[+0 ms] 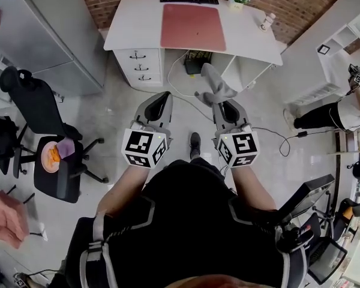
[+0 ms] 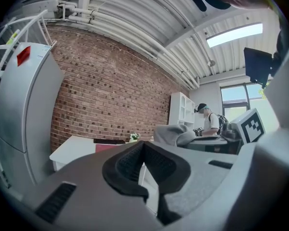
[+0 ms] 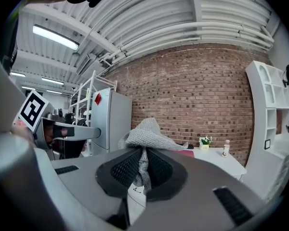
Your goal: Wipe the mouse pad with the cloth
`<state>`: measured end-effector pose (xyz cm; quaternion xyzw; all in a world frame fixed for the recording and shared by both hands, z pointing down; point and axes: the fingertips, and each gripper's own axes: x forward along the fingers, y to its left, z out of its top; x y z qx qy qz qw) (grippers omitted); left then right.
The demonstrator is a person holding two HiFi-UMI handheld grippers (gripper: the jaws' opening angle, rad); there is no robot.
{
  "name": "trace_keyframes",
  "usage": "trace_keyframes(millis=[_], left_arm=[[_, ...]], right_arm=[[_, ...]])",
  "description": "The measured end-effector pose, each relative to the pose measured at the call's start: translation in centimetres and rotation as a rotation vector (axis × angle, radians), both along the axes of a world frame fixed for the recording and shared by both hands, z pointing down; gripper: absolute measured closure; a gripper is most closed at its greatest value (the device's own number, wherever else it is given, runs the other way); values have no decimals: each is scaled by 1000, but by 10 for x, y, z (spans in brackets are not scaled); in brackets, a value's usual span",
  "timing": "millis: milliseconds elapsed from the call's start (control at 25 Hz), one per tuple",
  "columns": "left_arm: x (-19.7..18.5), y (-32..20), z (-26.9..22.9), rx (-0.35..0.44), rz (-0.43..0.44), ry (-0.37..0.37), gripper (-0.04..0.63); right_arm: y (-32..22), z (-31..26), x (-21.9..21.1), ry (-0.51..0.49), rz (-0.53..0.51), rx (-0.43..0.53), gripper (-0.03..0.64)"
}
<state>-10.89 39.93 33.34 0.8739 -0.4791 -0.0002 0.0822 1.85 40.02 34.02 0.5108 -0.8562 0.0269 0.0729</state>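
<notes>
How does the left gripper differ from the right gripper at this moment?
The left gripper holds nothing, while the right gripper is shut on the grey cloth. The left gripper's fingers meet pad to pad; the right gripper's fingers have cloth pressed between them. Both point toward the white desk with the red mouse pad, and neither touches it.

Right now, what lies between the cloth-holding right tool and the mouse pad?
Head view: a stretch of floor beyond the cloth, then the white desk's front edge, short of the mouse pad.
</notes>
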Motion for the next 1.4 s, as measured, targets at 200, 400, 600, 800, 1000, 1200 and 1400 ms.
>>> trace_keyframes(millis=[200,400,600,800,1000,1200,1400], left_arm=[[10,-34,-5,8,-50,-14,597],[22,-79,-2,-11,-92,-19,597],[46,-118,4,-30,-105,-48,597],[65,-153,6,-52,-132,-58,597],[90,-182,2,-41,-138,-91,597],[111,-203,4,-61,-149,-93,597],[107,-216,9,-74,-179,-110,597]], right_arm=[[-39,-2,15,-13,-28,10,580],[-84,-3,34,-26,-48,11,580],[-125,-1,60,-46,-58,3,580],[-162,7,85,-86,-69,-32,580],[-191,10,102,-96,-108,-36,580],[-215,10,111,-144,-169,-47,580],[-238,11,114,-165,-182,-44,580]])
